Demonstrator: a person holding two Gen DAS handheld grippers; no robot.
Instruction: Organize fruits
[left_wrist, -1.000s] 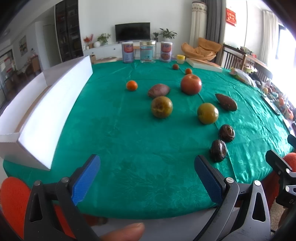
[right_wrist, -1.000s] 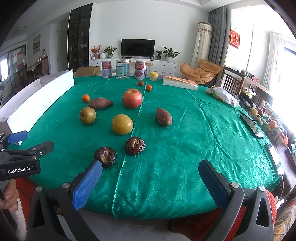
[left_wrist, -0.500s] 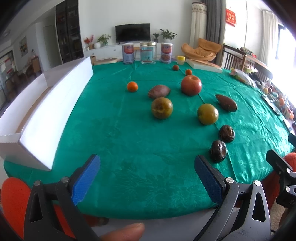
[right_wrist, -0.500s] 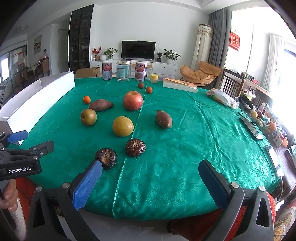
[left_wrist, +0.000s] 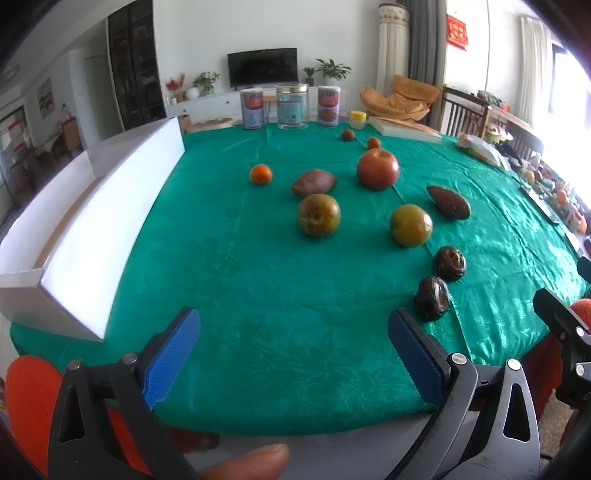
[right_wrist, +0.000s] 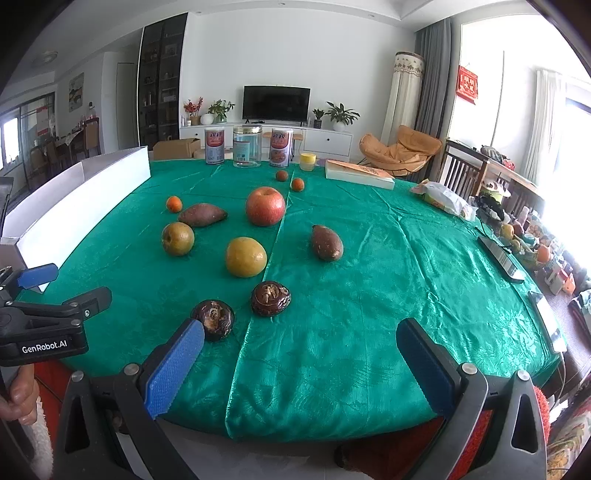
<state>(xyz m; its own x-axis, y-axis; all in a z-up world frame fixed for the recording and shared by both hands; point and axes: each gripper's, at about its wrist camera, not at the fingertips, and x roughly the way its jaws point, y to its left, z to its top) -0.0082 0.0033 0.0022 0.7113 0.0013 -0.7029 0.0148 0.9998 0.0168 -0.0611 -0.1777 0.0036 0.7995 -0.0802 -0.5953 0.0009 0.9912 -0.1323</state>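
Fruits lie scattered on the green tablecloth (left_wrist: 240, 277): a red apple (left_wrist: 377, 169), a small orange (left_wrist: 260, 174), a sweet potato (left_wrist: 314, 182), two brownish-yellow pears (left_wrist: 318, 215) (left_wrist: 410, 225), another sweet potato (left_wrist: 448, 201), and two dark wrinkled fruits (left_wrist: 432, 298) (left_wrist: 449, 262). My left gripper (left_wrist: 293, 350) hovers open at the table's near edge, empty. My right gripper (right_wrist: 301, 360) is open too, with its left pad just beside the nearest dark fruit (right_wrist: 213, 319). The apple (right_wrist: 265, 205) and yellow pear (right_wrist: 246, 256) sit farther back.
A long white box (left_wrist: 74, 221) lies along the table's left side. Three tins (left_wrist: 291, 107), a yellow cup (left_wrist: 358, 119), a flat white box (left_wrist: 404, 130), two small fruits (left_wrist: 360, 138) and a bag (right_wrist: 445, 197) stand at the back. A remote (right_wrist: 500, 258) lies at the right edge.
Both grippers have crept slightly forward toward the table; the fruits look a little nearer. Nothing was grasped or moved.
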